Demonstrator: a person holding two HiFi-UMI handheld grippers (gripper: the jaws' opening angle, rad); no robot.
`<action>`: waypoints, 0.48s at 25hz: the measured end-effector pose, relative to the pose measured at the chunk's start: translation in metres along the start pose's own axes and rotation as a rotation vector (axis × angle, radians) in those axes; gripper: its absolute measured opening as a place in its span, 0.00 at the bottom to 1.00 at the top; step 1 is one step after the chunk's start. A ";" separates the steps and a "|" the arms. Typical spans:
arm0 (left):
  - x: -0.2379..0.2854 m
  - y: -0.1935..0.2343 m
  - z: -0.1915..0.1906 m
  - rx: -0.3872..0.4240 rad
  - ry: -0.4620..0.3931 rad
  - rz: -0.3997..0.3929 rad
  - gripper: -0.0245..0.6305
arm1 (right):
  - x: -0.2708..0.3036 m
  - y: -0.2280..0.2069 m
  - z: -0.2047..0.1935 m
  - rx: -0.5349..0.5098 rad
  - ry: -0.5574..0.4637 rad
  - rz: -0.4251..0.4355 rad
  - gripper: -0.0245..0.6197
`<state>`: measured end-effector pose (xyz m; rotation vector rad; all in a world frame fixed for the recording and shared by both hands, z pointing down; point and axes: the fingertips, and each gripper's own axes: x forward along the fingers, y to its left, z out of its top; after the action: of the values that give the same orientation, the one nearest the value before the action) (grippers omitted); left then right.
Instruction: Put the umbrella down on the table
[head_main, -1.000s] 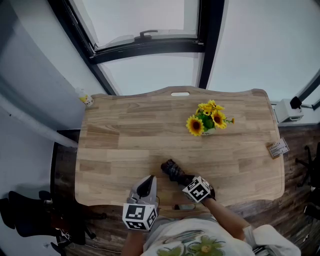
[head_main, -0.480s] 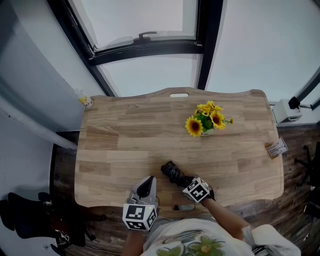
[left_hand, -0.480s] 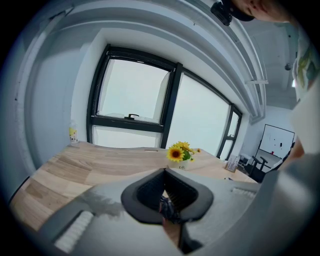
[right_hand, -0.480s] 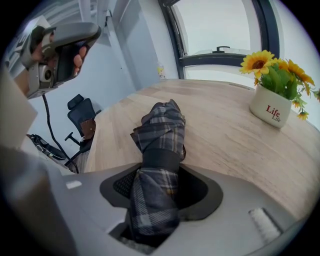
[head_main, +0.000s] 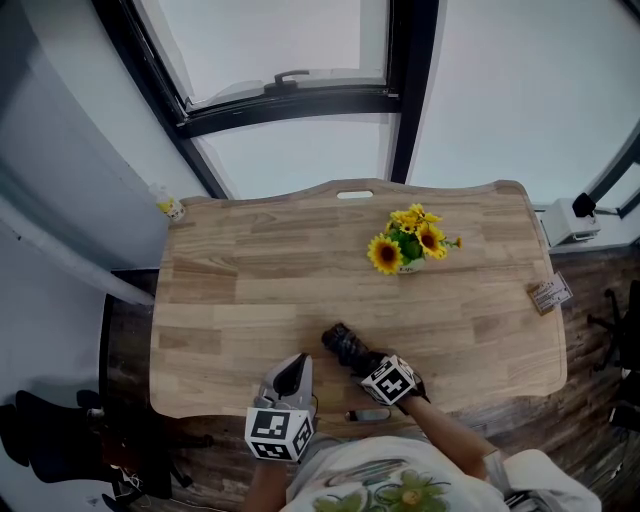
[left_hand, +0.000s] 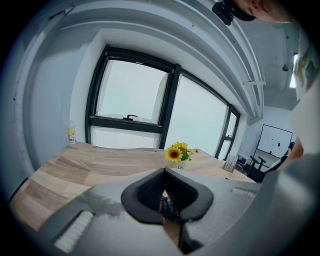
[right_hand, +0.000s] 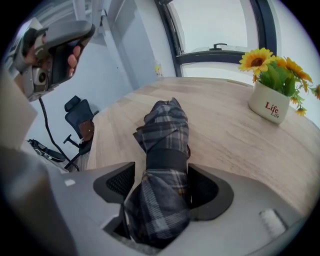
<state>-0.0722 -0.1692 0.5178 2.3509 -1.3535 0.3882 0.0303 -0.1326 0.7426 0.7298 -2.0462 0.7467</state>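
Observation:
A folded dark plaid umbrella (head_main: 345, 345) lies on the wooden table (head_main: 260, 280) near its front edge, its tip pointing away from me. My right gripper (head_main: 364, 360) stands over its handle end. The jaws have just been opening, and the umbrella (right_hand: 165, 145) lies between them with a gap at the left pad, so the right gripper (right_hand: 162, 182) is open. My left gripper (head_main: 295, 368) hovers just left of it at the table's edge, jaws shut to a point (left_hand: 164, 172) with nothing in them. It also shows in the right gripper view, where the left gripper (right_hand: 55, 50) is at the top left.
A white pot of sunflowers (head_main: 408, 245) stands at the table's back right. A small bottle (head_main: 170, 203) sits at the back left corner and a card stand (head_main: 550, 295) at the right edge. An office chair (right_hand: 80, 120) stands beyond the table's left side.
The umbrella and both grippers keep their places on the table. Only the head view itself has shifted slightly.

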 end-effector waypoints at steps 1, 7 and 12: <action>-0.002 0.000 0.000 0.000 -0.001 0.000 0.04 | -0.001 0.001 0.001 0.002 0.001 0.001 0.56; -0.010 0.003 -0.001 0.000 -0.011 -0.004 0.04 | -0.017 -0.004 0.014 0.016 -0.071 -0.032 0.57; -0.016 0.005 0.000 -0.007 -0.027 -0.004 0.04 | -0.047 -0.004 0.038 0.027 -0.183 -0.066 0.57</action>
<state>-0.0845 -0.1595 0.5117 2.3612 -1.3599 0.3509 0.0376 -0.1523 0.6859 0.9052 -2.1670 0.6925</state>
